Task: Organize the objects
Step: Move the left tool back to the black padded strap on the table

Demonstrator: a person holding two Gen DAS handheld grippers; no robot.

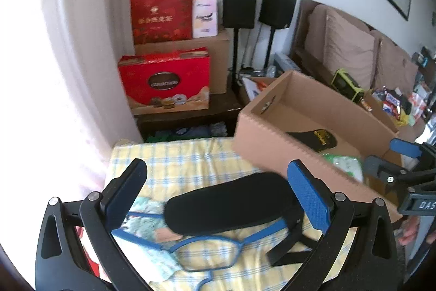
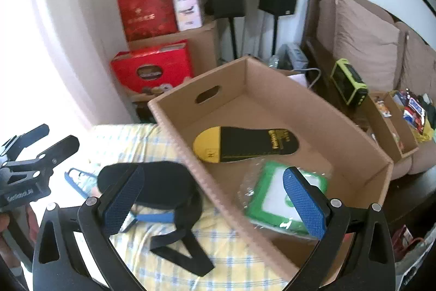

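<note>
An open cardboard box sits on a yellow checked cloth. Inside it lie a black-and-yellow insole and a green-and-white packet in clear plastic. A black padded piece with black straps and a blue strap loop lies on the cloth left of the box. My left gripper stands open above the pad, with nothing between its pads. My right gripper is open too, straddling the box's near wall without touching it. Each gripper also shows in the other view: the left gripper and the right gripper.
Red gift boxes and a brown carton are stacked in the corner beside two black speakers on stands. A brown sofa runs along the right wall. A green-edged device and a smaller box of packets sit beyond the big box.
</note>
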